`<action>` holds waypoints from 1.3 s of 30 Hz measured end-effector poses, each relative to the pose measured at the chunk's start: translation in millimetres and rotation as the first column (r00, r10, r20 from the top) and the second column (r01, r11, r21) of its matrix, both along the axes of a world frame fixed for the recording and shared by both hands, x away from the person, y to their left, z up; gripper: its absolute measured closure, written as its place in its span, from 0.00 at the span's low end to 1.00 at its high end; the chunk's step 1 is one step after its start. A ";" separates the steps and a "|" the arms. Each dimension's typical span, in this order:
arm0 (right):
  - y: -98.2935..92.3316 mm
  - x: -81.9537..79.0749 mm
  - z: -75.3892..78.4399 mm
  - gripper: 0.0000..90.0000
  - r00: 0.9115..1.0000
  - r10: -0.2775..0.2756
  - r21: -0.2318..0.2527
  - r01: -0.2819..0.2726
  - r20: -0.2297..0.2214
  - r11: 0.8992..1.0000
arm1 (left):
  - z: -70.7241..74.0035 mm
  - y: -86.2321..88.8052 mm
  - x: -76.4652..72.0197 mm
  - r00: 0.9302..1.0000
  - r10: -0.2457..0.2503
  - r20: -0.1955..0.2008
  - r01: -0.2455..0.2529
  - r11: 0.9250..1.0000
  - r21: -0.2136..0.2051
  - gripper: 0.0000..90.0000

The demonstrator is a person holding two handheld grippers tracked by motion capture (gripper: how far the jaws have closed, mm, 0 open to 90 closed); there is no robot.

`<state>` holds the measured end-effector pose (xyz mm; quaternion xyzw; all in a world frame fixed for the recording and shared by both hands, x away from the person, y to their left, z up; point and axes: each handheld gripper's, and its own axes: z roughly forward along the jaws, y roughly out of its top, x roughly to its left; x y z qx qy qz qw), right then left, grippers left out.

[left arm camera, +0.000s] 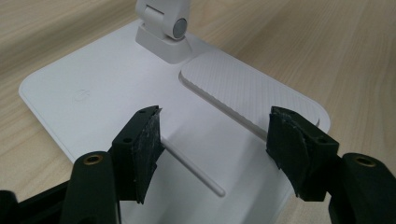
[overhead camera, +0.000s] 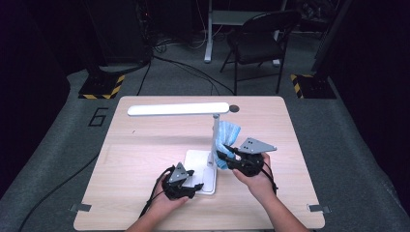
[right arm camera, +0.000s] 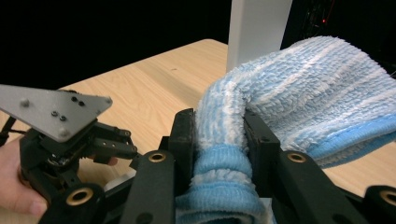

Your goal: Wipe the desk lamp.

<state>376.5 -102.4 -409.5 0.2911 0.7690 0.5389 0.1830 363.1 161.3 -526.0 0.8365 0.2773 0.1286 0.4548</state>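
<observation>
High view: one pale wooden table (overhead camera: 145, 154) on grey carpet, one folding chair (overhead camera: 258, 41) behind, one white desk lamp (overhead camera: 212, 140).

Left gripper view: the left gripper (left arm camera: 215, 140) hangs with jaws apart over the lamp base (left arm camera: 93, 98).

Right gripper view: the right gripper (right arm camera: 218, 135) clamps one blue cloth (right arm camera: 317, 88) beside the lamp post (right arm camera: 257, 28).
</observation>
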 end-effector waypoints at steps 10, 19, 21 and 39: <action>2.1 3.1 -29.3 0.77 0.999 -0.005 -0.011 0.005 -0.047 1.000 | 0.1 0.1 0.1 1.000 0.002 0.004 -0.002 1.000 0.001 0.39; 3.8 6.4 -51.2 0.78 0.997 -0.010 -0.033 0.007 -0.082 0.999 | 0.1 0.1 0.2 1.000 0.002 0.004 -0.002 1.000 0.002 0.39; 4.1 6.5 -55.3 0.78 0.996 -0.011 -0.029 0.009 -0.091 1.000 | 0.1 0.1 0.1 1.000 0.002 0.003 -0.002 1.000 0.001 0.39; 5.2 6.8 -70.8 0.80 0.989 -0.009 -0.061 0.000 -0.145 0.998 | 0.1 0.0 0.1 1.000 0.002 0.003 -0.002 1.000 0.001 0.39</action>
